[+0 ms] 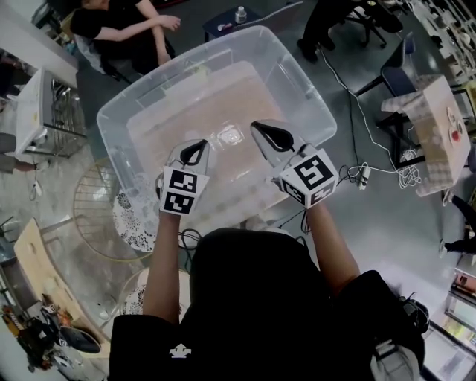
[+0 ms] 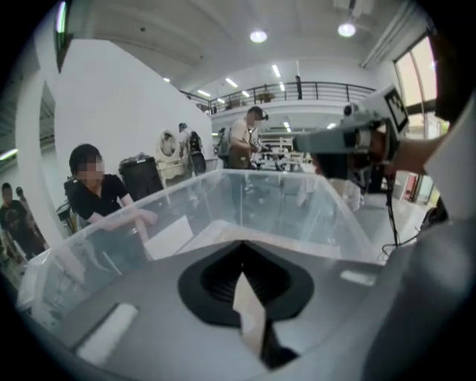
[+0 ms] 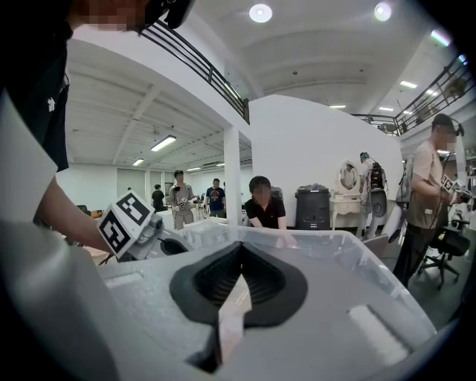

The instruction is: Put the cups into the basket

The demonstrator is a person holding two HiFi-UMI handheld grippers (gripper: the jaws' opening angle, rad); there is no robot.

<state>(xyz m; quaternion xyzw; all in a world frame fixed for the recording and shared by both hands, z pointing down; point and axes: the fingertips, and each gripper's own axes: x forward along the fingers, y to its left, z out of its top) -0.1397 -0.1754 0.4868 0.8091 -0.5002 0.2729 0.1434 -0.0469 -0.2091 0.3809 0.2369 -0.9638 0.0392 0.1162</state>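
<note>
Left gripper [image 1: 195, 152] and right gripper [image 1: 269, 137] are held closed, empty. Grey floor [image 1: 372, 223] with cables [image 1: 381, 170] is seen around the large, clear plastic basket [image 1: 111, 138].

The basket [image 1: 115, 134] is clear, the left gripper [image 1: 198, 149] and right gripper [image 1: 268, 134] grey (black-and-white square markers).

grey floor [image 1: 387, 245] w/ cables [image 1: 405, 178], white wall [image 3: 312, 141], round ceiling lights [image 3: 260, 13], mezzanine railing [image 2: 297, 91], window [image 2: 415, 82] at rt
</note>
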